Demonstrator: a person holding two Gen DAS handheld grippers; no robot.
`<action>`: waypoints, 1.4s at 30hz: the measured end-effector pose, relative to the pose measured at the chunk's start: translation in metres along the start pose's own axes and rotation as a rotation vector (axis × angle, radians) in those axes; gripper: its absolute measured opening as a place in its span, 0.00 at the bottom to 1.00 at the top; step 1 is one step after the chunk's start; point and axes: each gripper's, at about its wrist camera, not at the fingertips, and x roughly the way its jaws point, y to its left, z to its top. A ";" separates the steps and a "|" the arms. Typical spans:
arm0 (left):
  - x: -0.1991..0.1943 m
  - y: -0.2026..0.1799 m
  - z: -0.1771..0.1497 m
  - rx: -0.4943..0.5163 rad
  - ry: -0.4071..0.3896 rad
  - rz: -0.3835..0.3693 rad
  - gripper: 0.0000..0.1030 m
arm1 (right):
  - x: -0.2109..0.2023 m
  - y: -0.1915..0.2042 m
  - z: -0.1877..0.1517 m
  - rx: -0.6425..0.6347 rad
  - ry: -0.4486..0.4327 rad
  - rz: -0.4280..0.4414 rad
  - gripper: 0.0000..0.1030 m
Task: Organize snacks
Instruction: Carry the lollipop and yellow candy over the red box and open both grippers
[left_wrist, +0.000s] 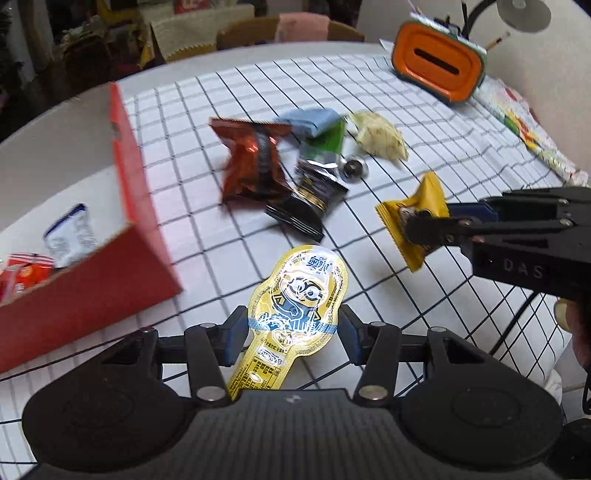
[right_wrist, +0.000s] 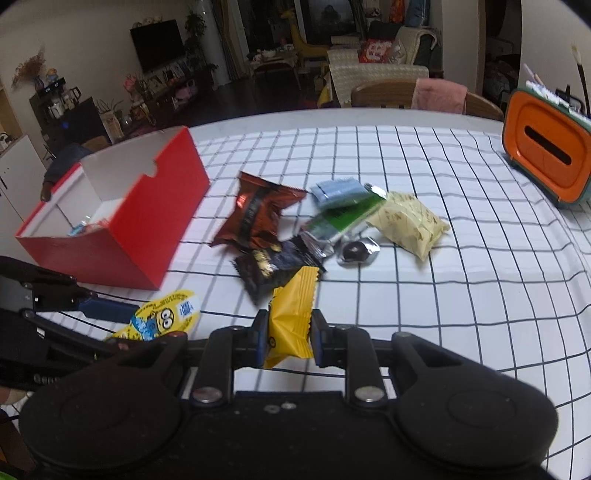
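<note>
With each claw clamped on a snack, the left gripper (left_wrist: 291, 328) holding a cartoon packet (left_wrist: 295, 295) and the right gripper (right_wrist: 288, 334) a yellow wrapper (right_wrist: 291, 317), both need carrying to the red box (right_wrist: 122, 229) at the table's edge.

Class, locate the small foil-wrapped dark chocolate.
In the right wrist view, the foil-wrapped chocolate lies on the checked tablecloth, right of the black packet, below the cream packet.

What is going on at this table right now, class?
A person is sorting snacks with a handheld gripper in each hand. The left gripper is shut on a yellow cartoon-print packet, and the right gripper is shut on a yellow wrapped snack. More snacks lie on the checked tablecloth. The red box beside them already holds a few.
</note>
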 end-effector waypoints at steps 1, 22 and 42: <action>-0.005 0.002 0.000 -0.004 -0.008 0.006 0.50 | -0.003 0.004 0.001 -0.003 -0.007 0.002 0.20; -0.094 0.085 0.008 -0.100 -0.178 0.122 0.50 | -0.029 0.107 0.058 -0.113 -0.140 0.068 0.20; -0.104 0.194 0.034 -0.179 -0.218 0.250 0.50 | 0.041 0.189 0.117 -0.196 -0.092 0.088 0.20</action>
